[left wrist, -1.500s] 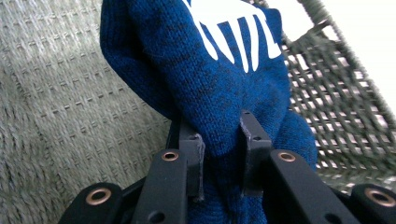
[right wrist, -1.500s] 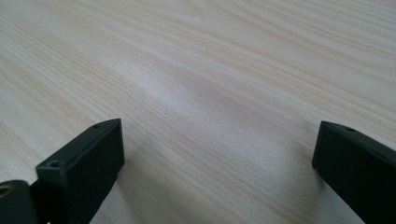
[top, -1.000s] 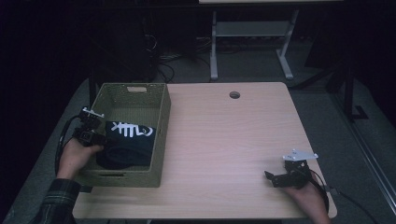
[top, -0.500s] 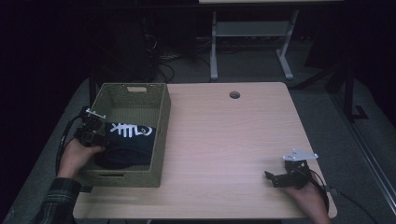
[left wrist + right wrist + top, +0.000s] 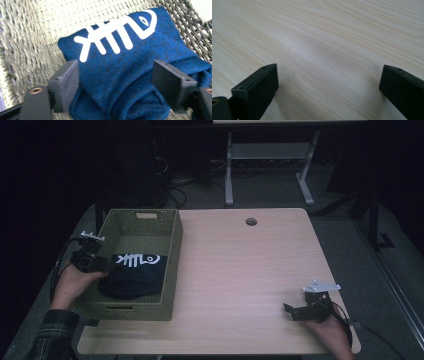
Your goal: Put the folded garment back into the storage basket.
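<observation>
Folded navy fish-bone-print garment [image 5: 130, 72] already sits inside the olive woven basket [image 5: 170, 250]; left gripper [image 5: 116, 82] wide astride it, right gripper [image 5: 328, 92] wide, empty.

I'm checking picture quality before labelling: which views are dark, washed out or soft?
High view: dim, with the room beyond the table nearly black. Left gripper view: bright; the basket weave looks washed out and soft, while the blue cloth and its white fish-bone print stay fairly sharp. Right gripper view: evenly lit wood grain, softening toward the far edge.
</observation>
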{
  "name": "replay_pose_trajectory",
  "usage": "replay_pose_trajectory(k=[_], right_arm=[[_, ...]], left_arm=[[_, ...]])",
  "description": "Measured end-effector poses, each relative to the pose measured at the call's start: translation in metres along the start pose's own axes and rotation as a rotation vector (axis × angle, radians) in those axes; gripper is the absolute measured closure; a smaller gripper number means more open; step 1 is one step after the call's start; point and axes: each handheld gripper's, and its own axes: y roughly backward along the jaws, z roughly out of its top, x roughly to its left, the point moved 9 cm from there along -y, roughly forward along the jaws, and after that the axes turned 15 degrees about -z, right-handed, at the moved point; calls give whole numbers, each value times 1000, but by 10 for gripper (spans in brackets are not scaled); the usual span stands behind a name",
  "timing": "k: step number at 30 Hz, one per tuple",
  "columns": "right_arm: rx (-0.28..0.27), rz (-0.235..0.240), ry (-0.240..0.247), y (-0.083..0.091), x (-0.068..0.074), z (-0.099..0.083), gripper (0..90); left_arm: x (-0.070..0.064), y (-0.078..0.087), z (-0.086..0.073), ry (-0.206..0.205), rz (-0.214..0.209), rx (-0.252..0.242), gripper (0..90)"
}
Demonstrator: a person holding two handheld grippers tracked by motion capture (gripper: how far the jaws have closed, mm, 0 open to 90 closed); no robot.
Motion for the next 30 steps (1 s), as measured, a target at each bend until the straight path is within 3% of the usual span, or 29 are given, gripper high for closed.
replay_pose_trajectory(k=[4,13,30], right_arm=[[0,0,0,0,0,0,20],[0,0,0,0,0,0,20],[0,0,0,0,0,0,20]], left_arm=[[0,-3,2,-11,18,-9,147],[-7,-6,13,-21,7,-41,130],[-73,-11,44,-147,-102,-92,130]])
